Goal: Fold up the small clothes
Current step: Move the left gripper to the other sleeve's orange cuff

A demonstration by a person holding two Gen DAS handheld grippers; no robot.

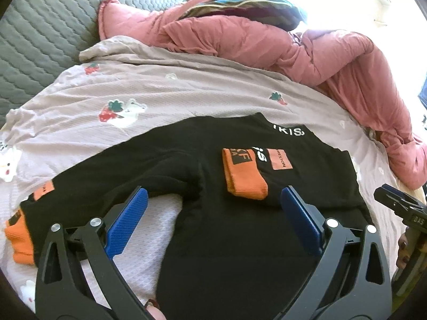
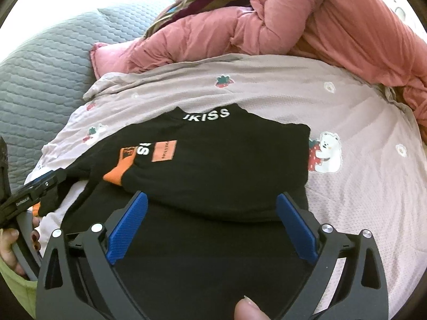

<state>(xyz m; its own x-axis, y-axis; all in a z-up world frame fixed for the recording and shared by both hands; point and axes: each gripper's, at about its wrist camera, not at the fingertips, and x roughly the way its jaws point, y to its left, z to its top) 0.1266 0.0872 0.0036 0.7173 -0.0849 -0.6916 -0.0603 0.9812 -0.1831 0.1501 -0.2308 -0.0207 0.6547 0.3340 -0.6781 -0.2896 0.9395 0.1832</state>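
A small black sweatshirt [image 1: 234,229] with orange cuffs, orange patches and white lettering lies flat on a pink printed bedsheet [image 1: 160,90]. One sleeve is folded across the chest, its orange cuff [image 1: 244,174] on top. The other sleeve stretches left to an orange cuff [image 1: 20,237]. My left gripper [image 1: 213,200] is open and empty, low over the shirt's middle. My right gripper [image 2: 212,205] is open and empty over the shirt's body [image 2: 213,173], near the folded sleeve's edge. Each gripper shows at the edge of the other's view: the right one [image 1: 400,208], the left one [image 2: 34,192].
A rumpled pink quilt [image 1: 320,53] and a striped cloth [image 1: 240,5] lie along the far side of the bed. A grey quilted cover [image 1: 40,32] is at the far left. The sheet [image 2: 360,160] has bear and strawberry prints.
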